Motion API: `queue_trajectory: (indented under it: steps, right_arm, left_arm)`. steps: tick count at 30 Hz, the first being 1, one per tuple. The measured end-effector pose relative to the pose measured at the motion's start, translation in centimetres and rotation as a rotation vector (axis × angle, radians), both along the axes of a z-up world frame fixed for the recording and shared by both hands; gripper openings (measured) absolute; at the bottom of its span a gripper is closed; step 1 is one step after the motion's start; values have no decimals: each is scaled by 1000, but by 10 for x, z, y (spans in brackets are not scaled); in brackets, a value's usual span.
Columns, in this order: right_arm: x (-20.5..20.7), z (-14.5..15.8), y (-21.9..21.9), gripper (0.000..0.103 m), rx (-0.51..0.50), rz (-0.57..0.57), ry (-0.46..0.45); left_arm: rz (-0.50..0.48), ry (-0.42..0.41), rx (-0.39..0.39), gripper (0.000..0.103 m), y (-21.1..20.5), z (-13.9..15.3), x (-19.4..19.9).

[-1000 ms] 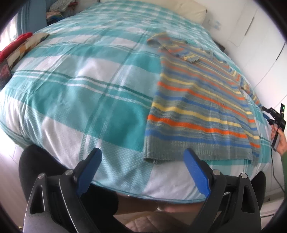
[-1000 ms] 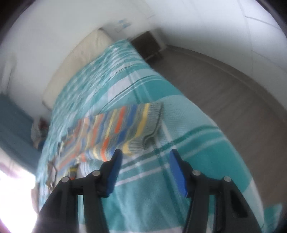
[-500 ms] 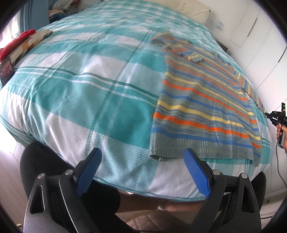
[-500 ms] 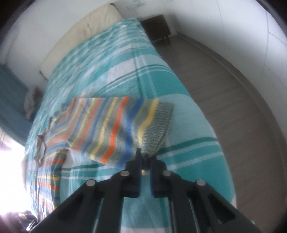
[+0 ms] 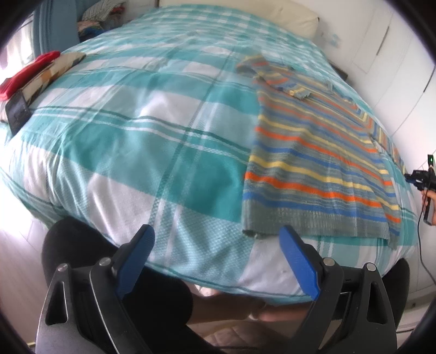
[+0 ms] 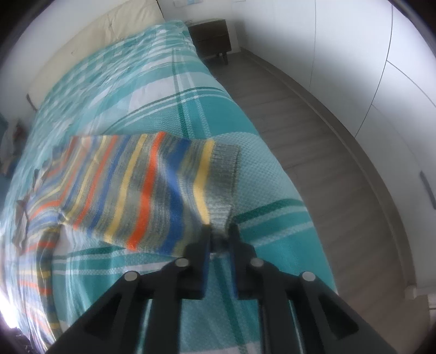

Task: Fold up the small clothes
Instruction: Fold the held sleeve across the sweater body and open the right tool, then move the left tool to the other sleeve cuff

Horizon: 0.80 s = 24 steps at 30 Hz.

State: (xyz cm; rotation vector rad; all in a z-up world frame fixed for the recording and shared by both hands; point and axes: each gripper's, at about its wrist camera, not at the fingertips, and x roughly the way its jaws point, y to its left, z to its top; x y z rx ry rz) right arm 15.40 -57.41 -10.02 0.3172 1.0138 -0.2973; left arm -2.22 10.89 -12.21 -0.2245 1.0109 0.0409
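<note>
A small striped knit sweater (image 5: 318,163), grey with orange, yellow and blue bands, lies flat on the right side of the teal plaid bedspread (image 5: 136,141). Its left sleeve is folded over near the collar. My left gripper (image 5: 218,242) is open and empty, held just off the bed's near edge beside the sweater's hem corner. My right gripper (image 6: 219,231) is shut on the grey cuff of the right sleeve (image 6: 152,188) and holds it lifted off the bed. It also shows at the far right of the left wrist view (image 5: 419,179).
A cream pillow (image 5: 272,13) lies at the head of the bed. A red cloth (image 5: 27,73), a patterned cushion and a dark phone (image 5: 16,111) sit at the bed's left edge. A dark nightstand (image 6: 212,38) and wood floor (image 6: 327,152) lie right of the bed.
My right gripper has closed on the sleeve cuff and lifted it. My left gripper has shifted slightly left along the bed's edge and stayed open.
</note>
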Motion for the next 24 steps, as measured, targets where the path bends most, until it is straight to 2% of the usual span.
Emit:
queue_trajectory:
  steps: [1,3,6,12,15,19,24]
  right_arm:
    - [-6,1,-2,23,-10,-12,-2]
    - [-18,2,-7,29,-34,-60,10]
    - [-40,0,-19,30,-55,-115,21]
    - [-98,15,-22,47,-99,-205,-26]
    - [-122,29,0,53,-102,-168,-90]
    - [-142,45,51,61,-93,-55,-176]
    - [-150,43,132,64,-77,130,-244]
  left_arm:
    - [8,0,-8,94,3,0,-1]
    - [16,3,-18,94,7,-2,0]
    - [14,1,-9,94,9,-2,0]
    - [19,-10,21,94,12,0,5]
    - [15,-19,22,94,12,3,11]
    - [-12,-55,48,94,6,16,25]
    - [-109,-113,123,94,-7,51,49]
